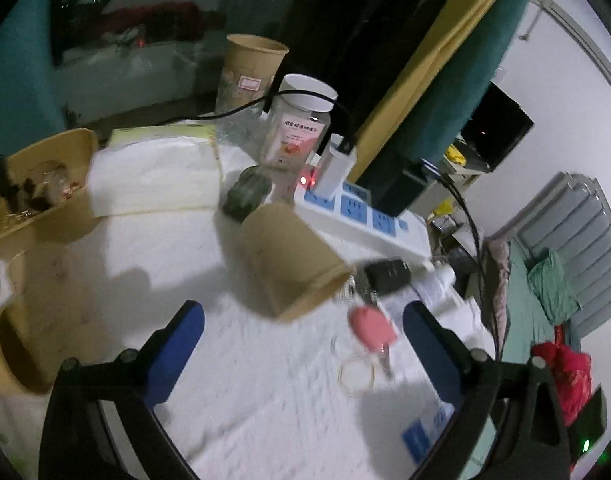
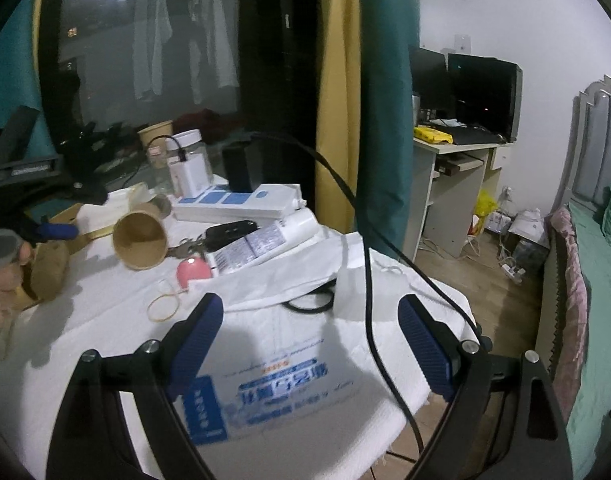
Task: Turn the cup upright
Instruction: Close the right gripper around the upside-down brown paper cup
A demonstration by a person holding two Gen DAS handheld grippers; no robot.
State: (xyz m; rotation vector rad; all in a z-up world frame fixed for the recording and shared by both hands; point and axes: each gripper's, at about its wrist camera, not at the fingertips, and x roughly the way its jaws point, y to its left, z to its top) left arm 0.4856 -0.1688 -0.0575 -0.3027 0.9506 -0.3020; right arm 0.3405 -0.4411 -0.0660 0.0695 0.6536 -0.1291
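Cup [image 2: 139, 240] mouth only from right wrist

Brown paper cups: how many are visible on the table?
2 for certain. One brown paper cup lying on its side near the white power strip; one upright brown paper cup behind the jar. Others may be hidden at left.

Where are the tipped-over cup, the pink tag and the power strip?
cup [image 1: 289, 264]: left wrist view, on its side wall.
pink tag [image 1: 371, 330]: left wrist view, its middle.
power strip [image 2: 235, 204]: right wrist view, its top face.
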